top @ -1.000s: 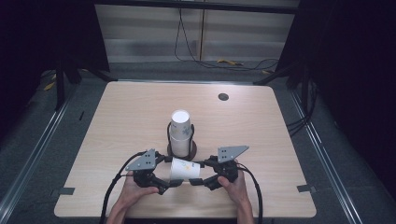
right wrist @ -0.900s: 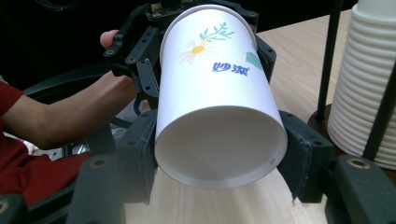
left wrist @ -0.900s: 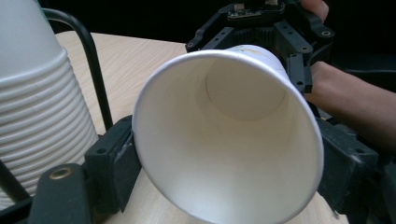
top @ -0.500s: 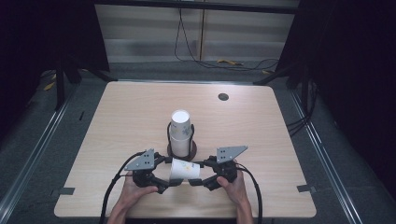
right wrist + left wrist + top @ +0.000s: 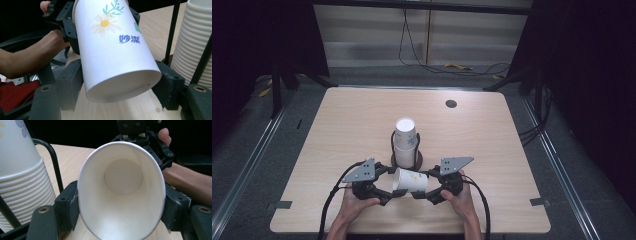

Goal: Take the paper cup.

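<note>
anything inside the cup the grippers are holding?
No. The left gripper view looks straight into the paper cup, and its white interior is bare down to the round bottom.

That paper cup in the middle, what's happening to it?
A person is holding one white paper cup with a daisy print sideways between two hand-held grippers. The left gripper squeezes the open rim end and the right gripper clamps the bottom end. Just behind it, a tall stack of white paper cups stands in a black wire holder on the wooden table.
</note>
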`<state>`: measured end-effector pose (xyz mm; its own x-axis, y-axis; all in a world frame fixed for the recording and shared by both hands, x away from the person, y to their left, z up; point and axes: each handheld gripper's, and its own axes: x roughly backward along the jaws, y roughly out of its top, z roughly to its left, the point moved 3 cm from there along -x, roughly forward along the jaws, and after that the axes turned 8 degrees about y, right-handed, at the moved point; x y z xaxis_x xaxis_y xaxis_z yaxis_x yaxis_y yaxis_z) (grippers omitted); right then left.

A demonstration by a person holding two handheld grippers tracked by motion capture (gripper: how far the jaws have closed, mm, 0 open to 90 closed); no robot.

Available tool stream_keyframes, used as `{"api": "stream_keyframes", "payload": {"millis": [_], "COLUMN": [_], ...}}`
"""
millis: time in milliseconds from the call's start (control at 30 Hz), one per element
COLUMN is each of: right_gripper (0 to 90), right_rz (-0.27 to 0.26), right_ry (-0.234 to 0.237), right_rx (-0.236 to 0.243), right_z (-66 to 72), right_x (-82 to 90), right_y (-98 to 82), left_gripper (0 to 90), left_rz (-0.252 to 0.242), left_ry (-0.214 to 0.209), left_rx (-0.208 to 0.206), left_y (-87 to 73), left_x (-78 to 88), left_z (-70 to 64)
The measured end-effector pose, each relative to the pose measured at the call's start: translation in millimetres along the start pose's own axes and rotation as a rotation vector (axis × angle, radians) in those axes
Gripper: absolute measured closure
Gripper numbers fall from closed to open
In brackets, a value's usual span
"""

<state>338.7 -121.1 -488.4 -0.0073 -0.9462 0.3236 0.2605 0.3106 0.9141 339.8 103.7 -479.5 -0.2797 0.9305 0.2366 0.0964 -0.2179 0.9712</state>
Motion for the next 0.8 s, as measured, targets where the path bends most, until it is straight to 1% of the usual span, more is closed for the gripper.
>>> {"api": "stream_keyframes", "payload": {"millis": [67,133,167,233,300,367,533,600,633,700,767,800], "right_gripper": [29.6,28.1,26.9,23.0,21.0,16.8,13.3,13.2,13.1,13.0,12.8,12.9], "right_rz": [0.007,0.007,0.008,0.004,-0.003,-0.007,-0.044,-0.059,-0.067,-0.085,-0.104,-0.108], "right_ry": [-0.007,-0.018,-0.022,-0.036,-0.046,-0.067,-0.104,-0.124,-0.127,-0.158,-0.17,-0.183], "right_rx": [-0.002,0.003,0.003,0.001,0.002,0.001,0.006,0.009,0.007,0.014,0.012,0.016], "right_z": [0.4,-0.1,-0.3,-0.2,0.0,-0.1,0.5,1.5,1.8,2.7,2.8,2.9], "right_x": [-1.2,-2.7,-3.0,-3.2,-2.8,-1.5,3.1,5.5,6.5,9.5,12.6,13.9], "right_y": [-0.1,-0.6,-0.7,-0.5,-0.2,0.2,0.0,-0.6,-0.8,-1.3,-1.8,-2.3], "left_gripper": [29.0,29.4,29.5,29.5,29.4,29.2,28.5,28.2,28.1,28.1,28.0,28.0], "left_rz": [0.005,0.012,0.008,0.009,0.011,0.021,0.051,0.051,0.05,0.055,0.057,0.06], "left_ry": [-0.001,0.007,0.005,0.009,0.013,0.022,0.051,0.048,0.053,0.064,0.074,0.078], "left_rx": [-0.001,-0.009,-0.009,-0.007,-0.006,-0.009,-0.009,-0.003,-0.004,0.001,0.007,0.008], "left_y": [-0.3,-0.3,-0.3,0.0,0.0,-0.5,-1.8,-2.0,-1.9,-2.1,-2.4,-2.6], "left_x": [0.2,0.4,0.1,0.7,1.0,1.4,2.7,3.2,3.6,4.9,6.3,7.2], "left_z": [0.1,-0.2,-0.5,-0.8,-0.5,0.3,1.0,1.2,1.7,2.7,3.7,4.4]}}
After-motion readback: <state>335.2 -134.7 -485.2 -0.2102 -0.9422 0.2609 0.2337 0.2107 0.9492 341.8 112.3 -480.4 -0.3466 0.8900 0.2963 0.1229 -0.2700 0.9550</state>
